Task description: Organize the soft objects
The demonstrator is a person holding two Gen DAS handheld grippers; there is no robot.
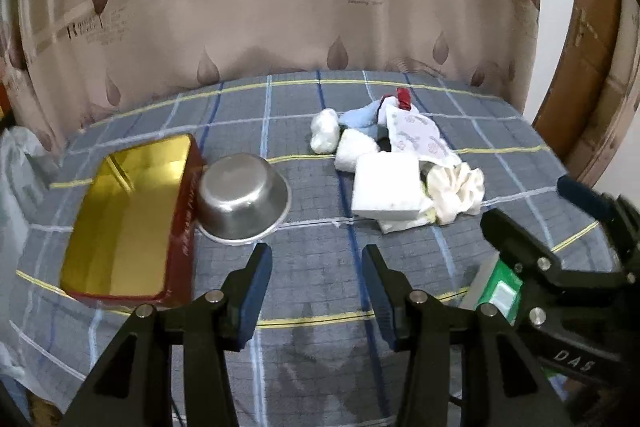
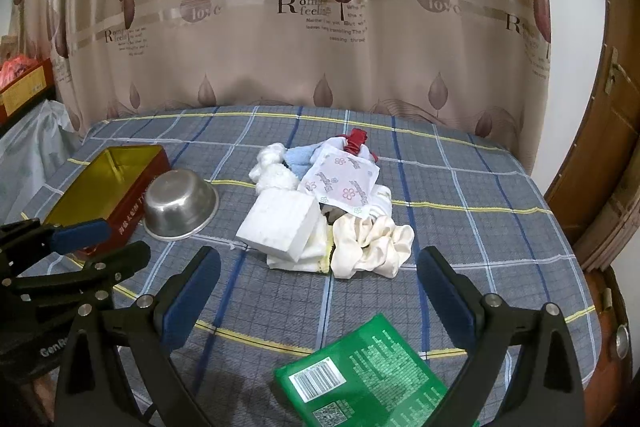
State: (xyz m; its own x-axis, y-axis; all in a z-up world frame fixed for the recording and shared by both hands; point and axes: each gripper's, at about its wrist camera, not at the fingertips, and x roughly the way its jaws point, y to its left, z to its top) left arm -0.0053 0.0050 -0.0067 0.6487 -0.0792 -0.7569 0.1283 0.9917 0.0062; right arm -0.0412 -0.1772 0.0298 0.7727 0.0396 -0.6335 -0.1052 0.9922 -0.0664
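From my left wrist: plaid tablecloth (image 1: 304,131) before a printed curtain (image 1: 248,27); my left gripper (image 1: 318,291) stood apart, empty. Soft pile (image 1: 396,163) lay beyond, beside bowl (image 1: 244,203) and tin (image 1: 128,219).

From my right wrist: right gripper (image 2: 320,303) gaped, empty; green packet (image 2: 364,379) partly hidden behind its finger.

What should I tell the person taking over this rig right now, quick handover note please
Left gripper: open, empty, hovering over the plaid cloth near the steel bowl.
Right gripper: open, empty, facing the pile.
Soft things are all heaped mid-table: white foam block, cream scrunchie, flowered packet, blue cloth, cotton wads.
Red tin with the gold lining sits open, nothing visible inside; bowl is upside down beside it. Green packet lies near the front edge.
Done: nothing sorted yet. Left: the whole pile.
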